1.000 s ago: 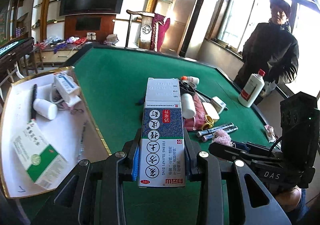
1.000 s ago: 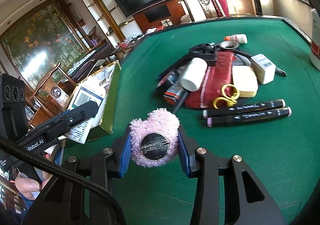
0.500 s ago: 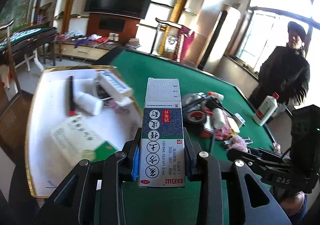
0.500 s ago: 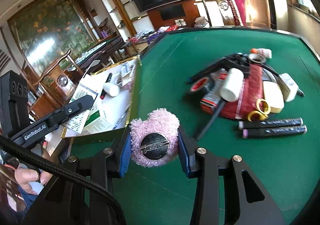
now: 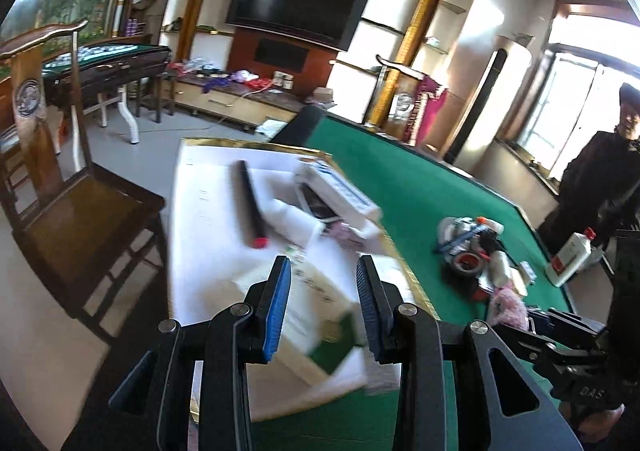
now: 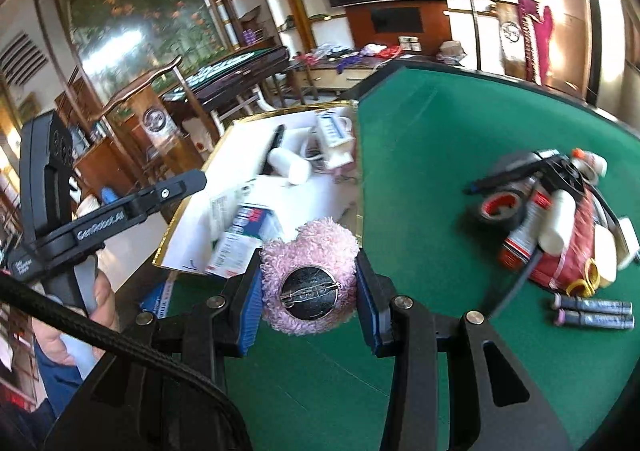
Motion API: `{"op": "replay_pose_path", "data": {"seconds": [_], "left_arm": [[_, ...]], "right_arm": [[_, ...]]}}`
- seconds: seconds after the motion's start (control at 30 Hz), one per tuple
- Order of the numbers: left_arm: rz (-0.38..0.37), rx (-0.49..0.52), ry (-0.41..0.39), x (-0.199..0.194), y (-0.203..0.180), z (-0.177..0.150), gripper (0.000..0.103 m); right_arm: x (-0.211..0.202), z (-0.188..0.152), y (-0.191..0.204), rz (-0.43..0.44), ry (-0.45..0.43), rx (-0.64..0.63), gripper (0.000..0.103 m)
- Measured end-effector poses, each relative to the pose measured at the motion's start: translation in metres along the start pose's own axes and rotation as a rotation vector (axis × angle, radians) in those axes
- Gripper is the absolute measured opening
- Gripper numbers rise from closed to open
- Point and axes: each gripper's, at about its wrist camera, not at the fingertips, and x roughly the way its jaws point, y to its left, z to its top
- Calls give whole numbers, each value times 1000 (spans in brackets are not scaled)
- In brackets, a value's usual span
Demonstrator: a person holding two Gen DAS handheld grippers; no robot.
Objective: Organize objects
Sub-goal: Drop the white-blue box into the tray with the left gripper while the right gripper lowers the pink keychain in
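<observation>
The right gripper (image 6: 308,255) is clamping one pink fluffy brooch (image 6: 298,247) between both blue pads, its metal pin back facing the camera; the left gripper (image 5: 322,269) is standing partly open and gripping nothing, hanging over one white tray (image 5: 208,219); one blue-and-white medicine box (image 6: 250,229) is lying blurred on that tray, at ten o'clock from the brooch; two dark markers (image 6: 592,307) are lying side by side on the green table (image 6: 420,179) at three o'clock; one tape roll (image 6: 500,211) is sitting at two o'clock, among a heap of clutter.
</observation>
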Motion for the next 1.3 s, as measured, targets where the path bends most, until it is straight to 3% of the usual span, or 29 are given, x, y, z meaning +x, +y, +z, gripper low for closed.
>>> {"op": "replay_pose_path", "data": {"seconds": [0.3,0.5,0.63,0.7,0.8,0.87,0.93,1.0,1.13,1.3], "left_arm": [[66,-45,39,13,42,9,29],[51,-36,62,7,50,-9,29],[-5,64,127,7,31,-32,29],[-39,119,158,14,16,-40,29],[2,204,181,31,-7,-42,29],[25,262,184,40,-20,-42,25],[72,288,176,46,-23,-36,25],[69,268,179,49,-18,-26,25],[82,227,152,47,6,2,25],[151,155,142,60,43,43,25]], "right_arm": [[40,14,18,18,75,-49,39],[39,9,9,-64,75,-36,39],[50,8,12,-144,122,-102,39],[58,7,12,-132,137,-105,39],[76,5,14,-123,175,-105,39],[83,4,11,-54,195,-60,39],[87,7,9,-52,188,-36,39],[91,12,8,-46,181,-19,39],[104,29,17,-20,180,-16,39],[143,67,44,-11,180,-68,39]]}}
